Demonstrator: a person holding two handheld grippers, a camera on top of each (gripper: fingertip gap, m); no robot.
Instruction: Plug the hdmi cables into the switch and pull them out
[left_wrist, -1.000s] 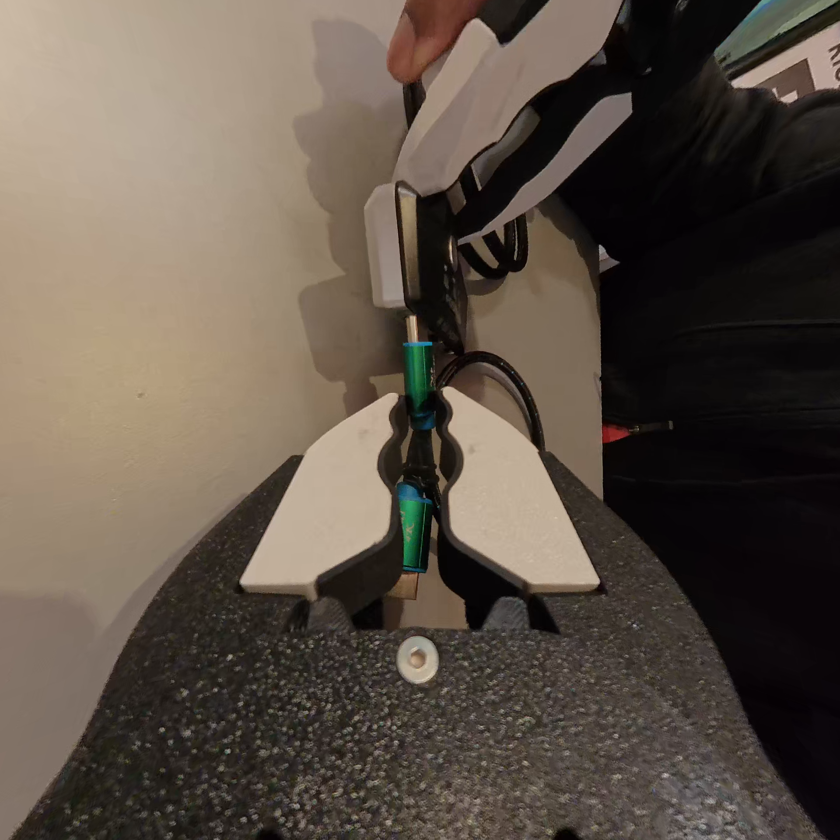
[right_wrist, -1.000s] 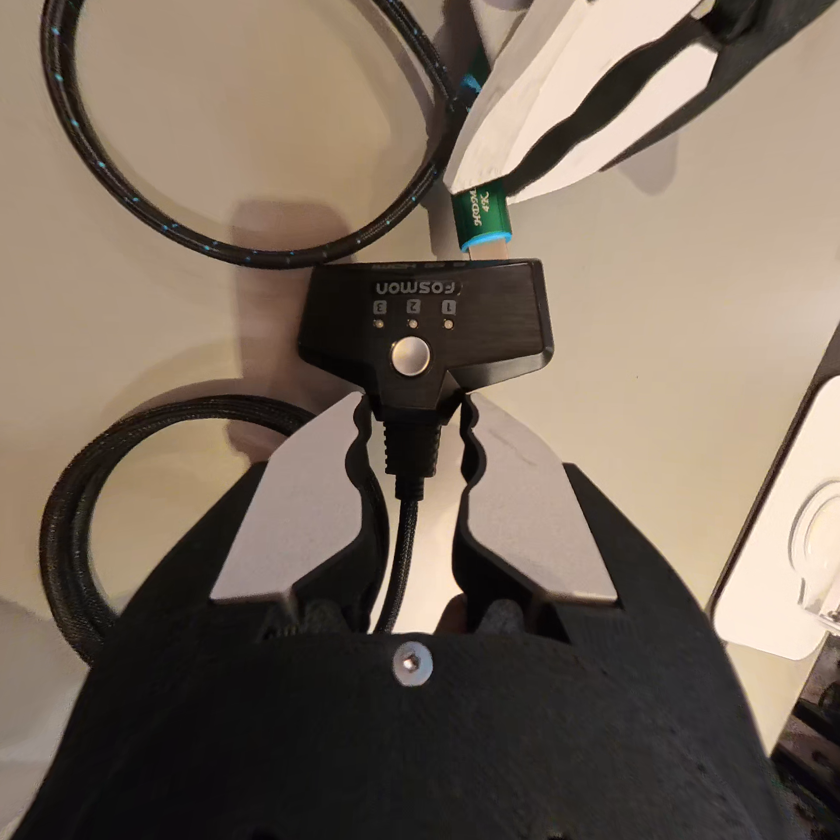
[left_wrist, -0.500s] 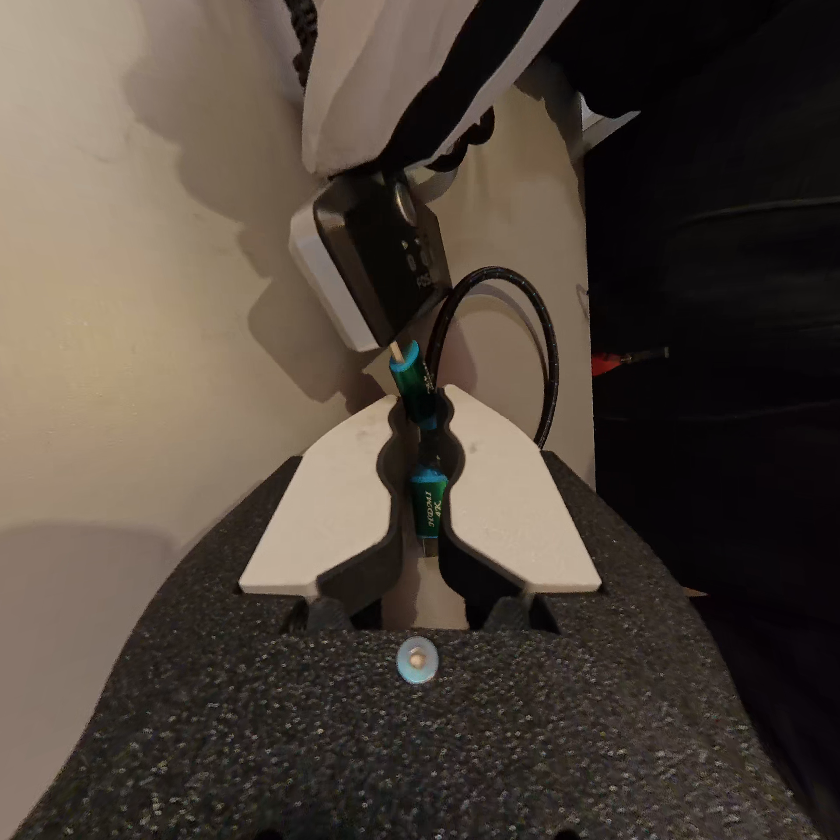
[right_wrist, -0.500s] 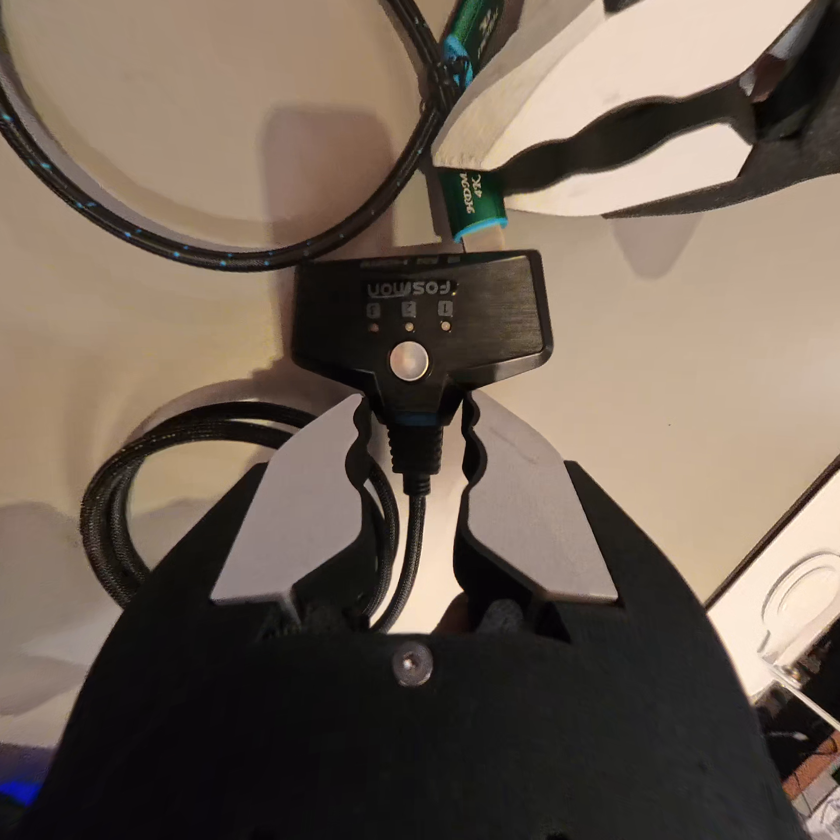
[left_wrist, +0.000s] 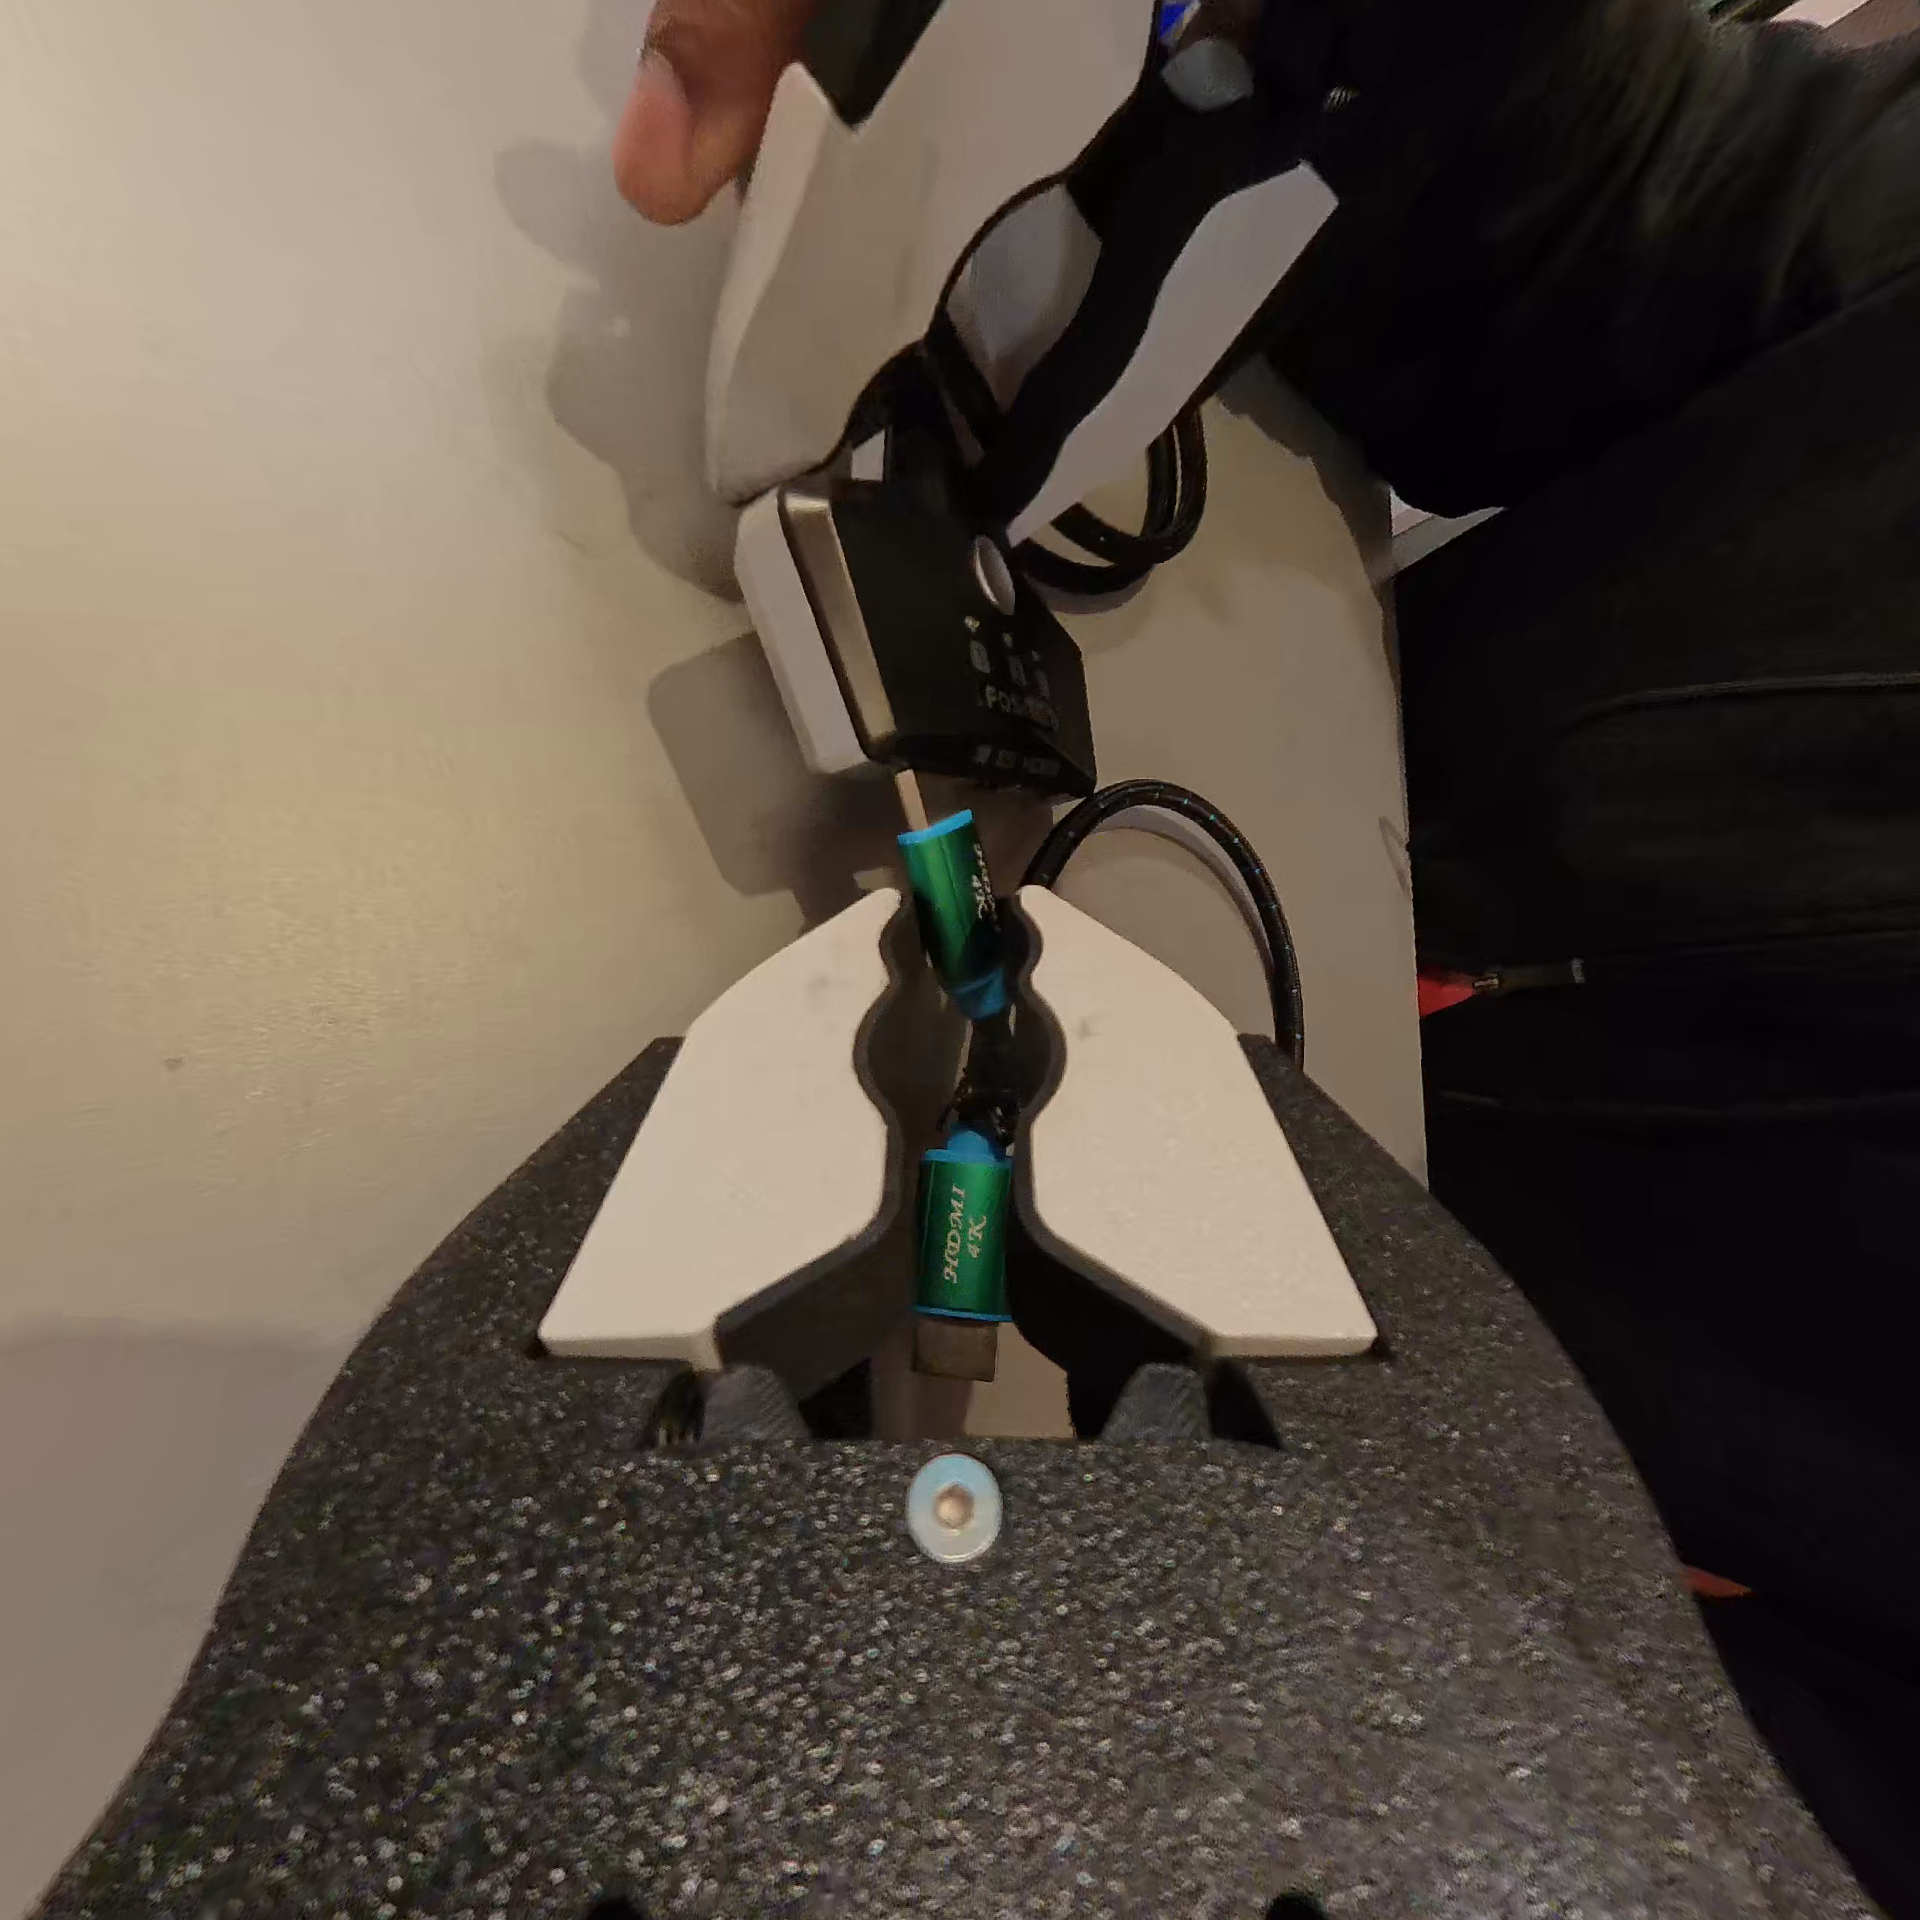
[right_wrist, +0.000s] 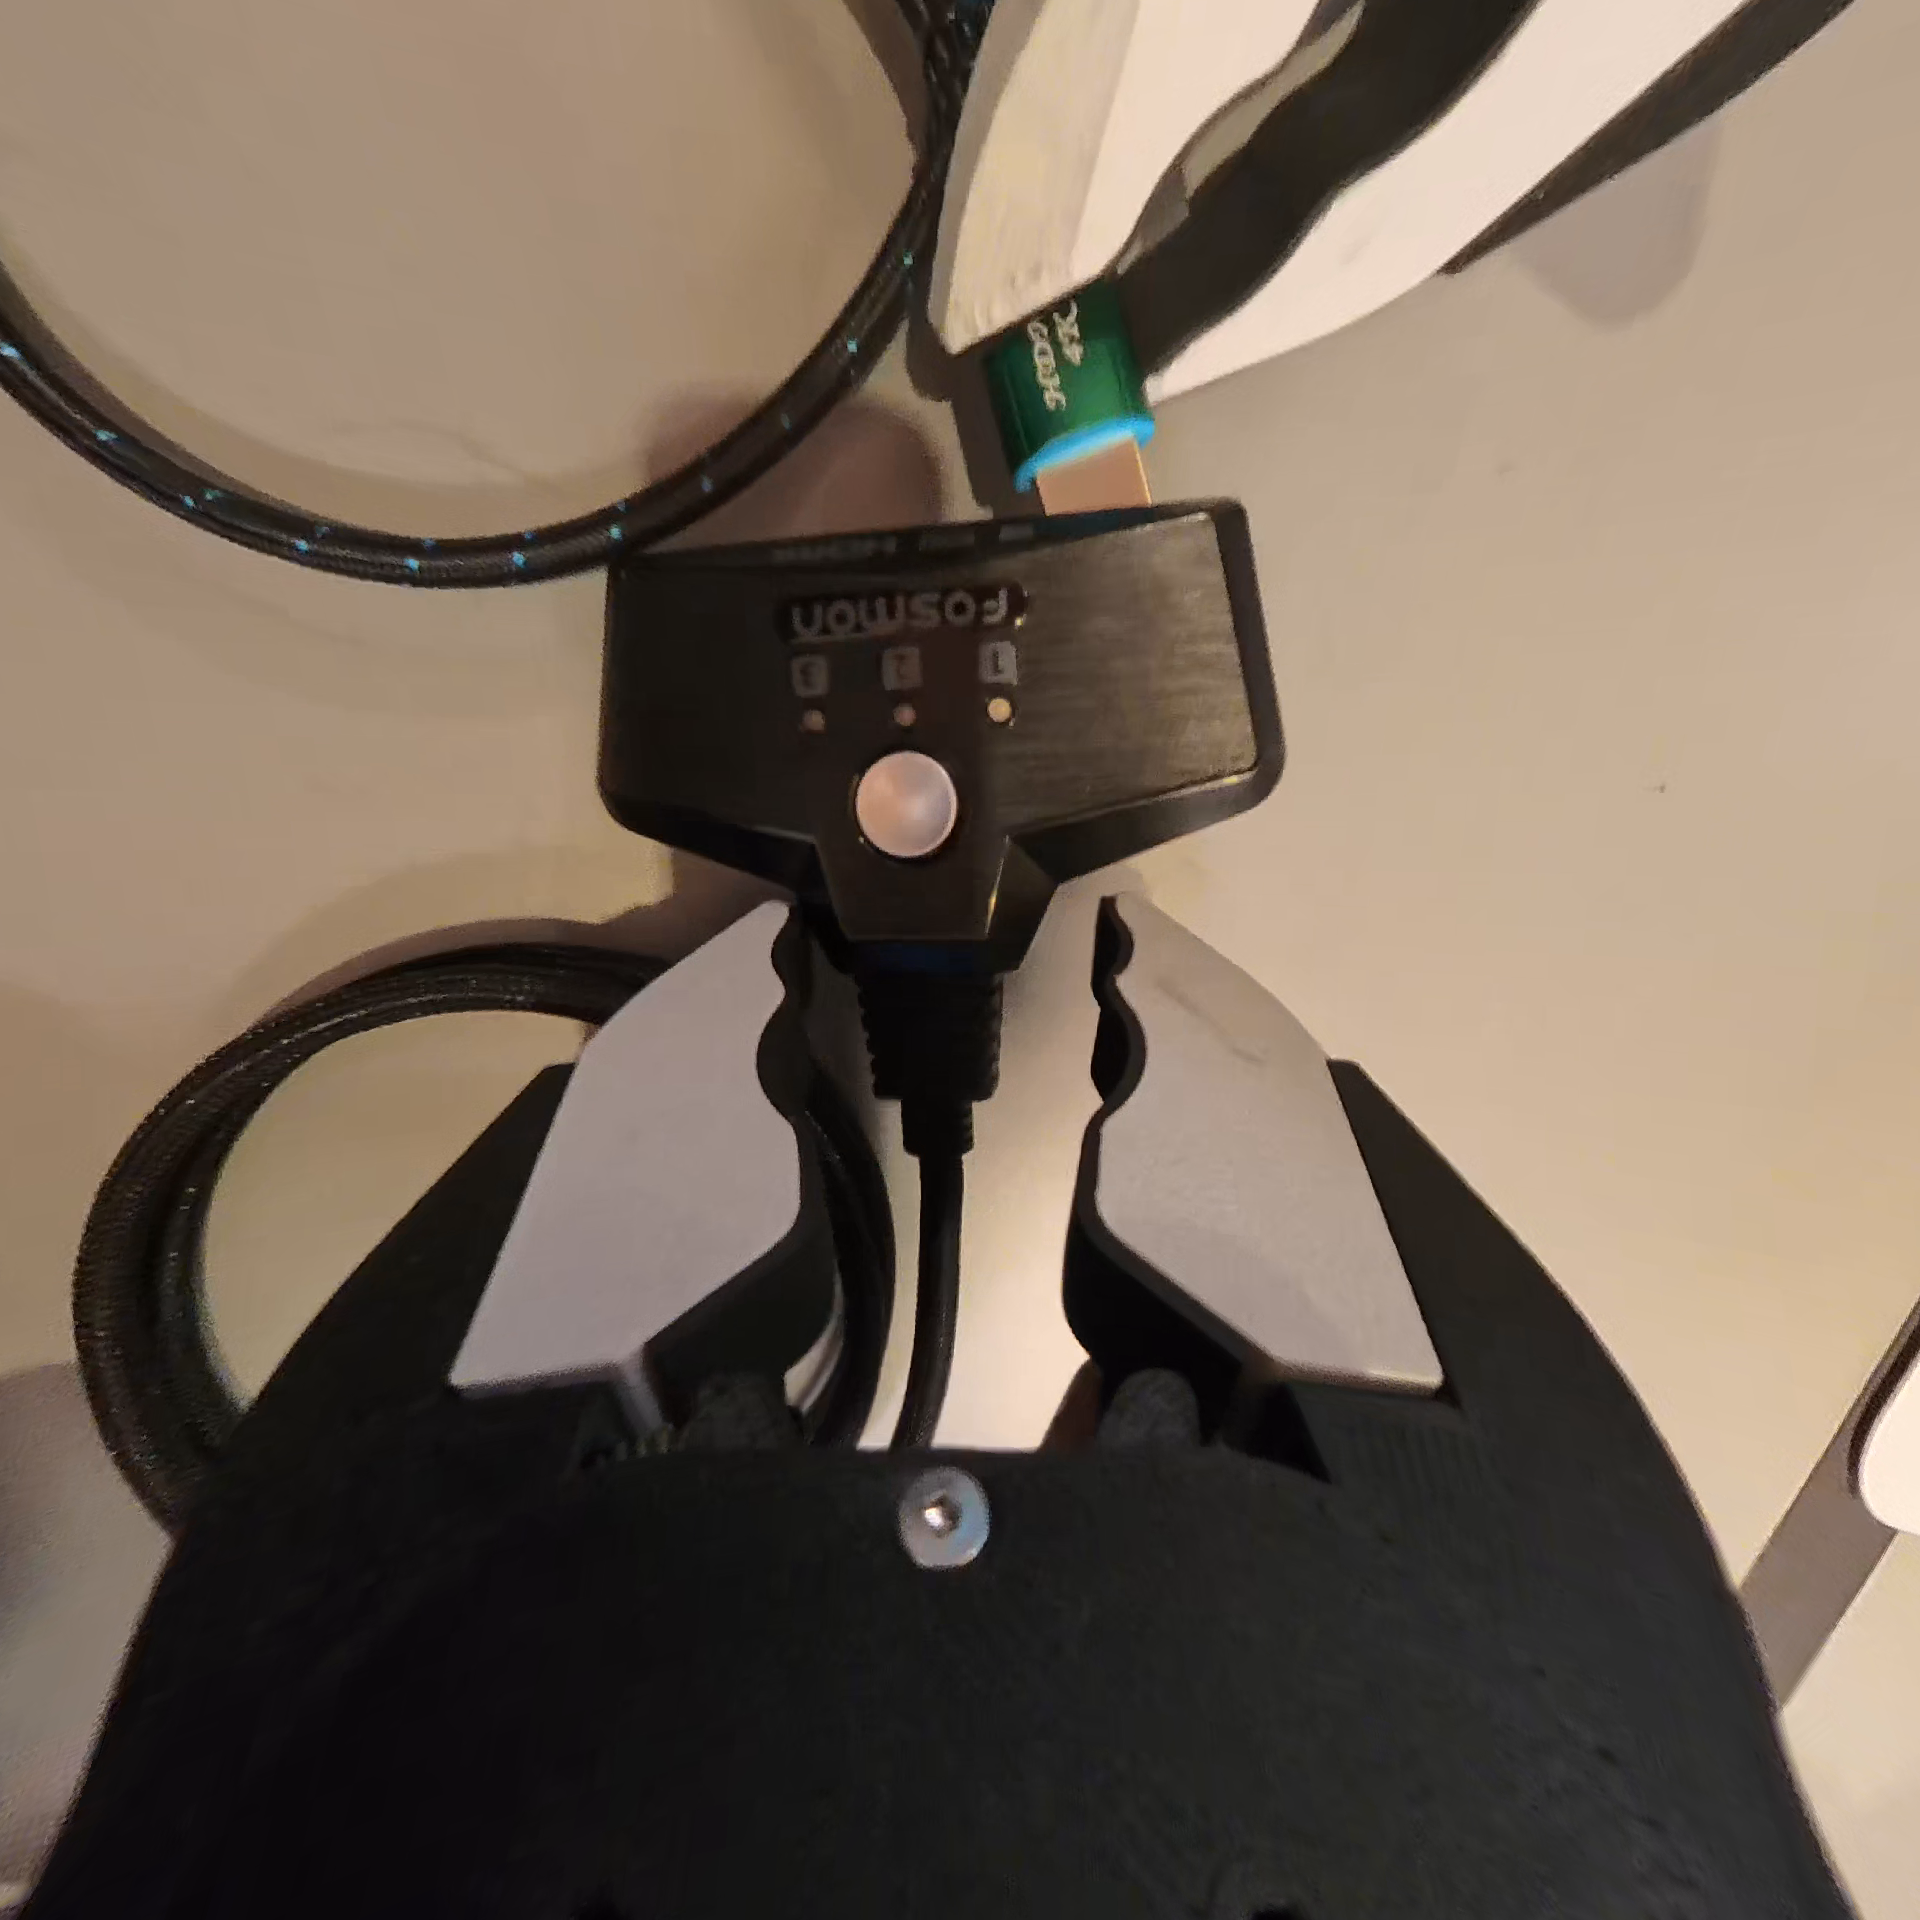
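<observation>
Two changes versus half a second back. First, green plug (right_wrist: 1070, 384) no longer skewed with its tip nudging the edge of the switch (right_wrist: 935, 665) — now lined up and partly sunk into the port at about 1 o'clock on the switch's far edge, some gold tip still showing. Second, right gripper (right_wrist: 940, 914) eased off: fingers slightly apart, straddling the switch's neck at 6 o'clock with a sliver of table (right_wrist: 1558, 727) visible beside the strain relief, so not really clamping anymore. Left gripper (left_wrist: 958, 914) pinched tight on the plug's green shell, switch sitting at 12 o'clock from its tips.

Probably means insertion under way but not seated — needs more push, and with that loosened hold the switch could slide.

Looks-wise: black brushed T-shaped box, round silver button, three tiny indicator dots. Spare green plug (left_wrist: 961, 1242) dangling between the left fingers near 6 o'clock, braided cable (right_wrist: 520, 540) looping off around 10 o'clock.
</observation>
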